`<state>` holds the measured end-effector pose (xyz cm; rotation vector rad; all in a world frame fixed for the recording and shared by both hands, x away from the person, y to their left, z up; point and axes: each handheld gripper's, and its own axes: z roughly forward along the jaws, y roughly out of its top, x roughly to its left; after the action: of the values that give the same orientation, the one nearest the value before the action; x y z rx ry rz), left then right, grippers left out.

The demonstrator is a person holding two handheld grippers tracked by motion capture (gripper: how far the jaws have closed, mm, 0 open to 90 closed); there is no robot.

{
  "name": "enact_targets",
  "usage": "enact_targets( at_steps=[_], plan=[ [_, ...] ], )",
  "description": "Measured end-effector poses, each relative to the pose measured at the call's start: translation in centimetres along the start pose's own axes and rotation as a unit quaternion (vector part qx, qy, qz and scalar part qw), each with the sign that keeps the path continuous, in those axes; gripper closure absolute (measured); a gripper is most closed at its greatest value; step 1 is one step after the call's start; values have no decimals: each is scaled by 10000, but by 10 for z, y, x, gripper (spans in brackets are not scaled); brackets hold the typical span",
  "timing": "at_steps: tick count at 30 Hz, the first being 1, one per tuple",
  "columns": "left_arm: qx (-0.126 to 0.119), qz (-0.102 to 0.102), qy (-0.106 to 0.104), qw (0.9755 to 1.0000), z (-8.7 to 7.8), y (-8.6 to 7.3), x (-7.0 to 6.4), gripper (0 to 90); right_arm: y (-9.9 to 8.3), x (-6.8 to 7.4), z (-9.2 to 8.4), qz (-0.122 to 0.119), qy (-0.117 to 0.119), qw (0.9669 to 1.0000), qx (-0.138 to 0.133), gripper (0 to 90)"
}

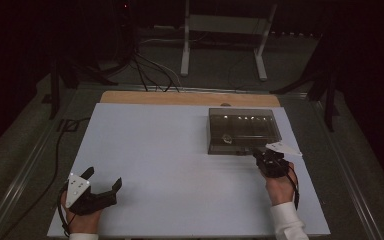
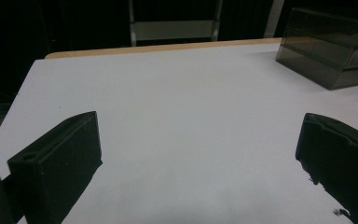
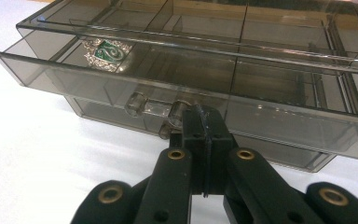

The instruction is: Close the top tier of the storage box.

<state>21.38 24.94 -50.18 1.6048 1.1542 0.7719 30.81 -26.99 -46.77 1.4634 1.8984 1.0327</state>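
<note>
A smoky clear drawer box [image 1: 243, 131] stands at the far right of the white table [image 1: 180, 165]. Its top drawer [image 3: 121, 79] is pulled out a little, and a green and silver crest badge [image 3: 106, 50] lies in its left compartment. My right gripper [image 3: 206, 119] is shut, jaws pressed together with nothing between them, its tips against the drawer front just right of the clear handle [image 3: 151, 106]. In the high view the right gripper [image 1: 260, 155] meets the box's near edge. My left gripper [image 1: 102, 182] rests open at the near left, with bare table between its jaws [image 2: 200, 154].
The box [image 2: 331, 49] appears far right in the left gripper view. A wooden strip [image 1: 190, 98] borders the table's far edge. Cables [image 1: 150, 70] and a white frame stand [image 1: 225, 30] sit on the floor beyond. A black cable [image 1: 60, 150] runs down the left side.
</note>
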Motion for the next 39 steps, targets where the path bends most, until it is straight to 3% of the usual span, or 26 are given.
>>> enact_targets(
  at_steps=[39],
  plan=[
    [13,3,10,10000,0,0,0,11,1,-4,9,39,-61,10000,9,900]
  ],
)
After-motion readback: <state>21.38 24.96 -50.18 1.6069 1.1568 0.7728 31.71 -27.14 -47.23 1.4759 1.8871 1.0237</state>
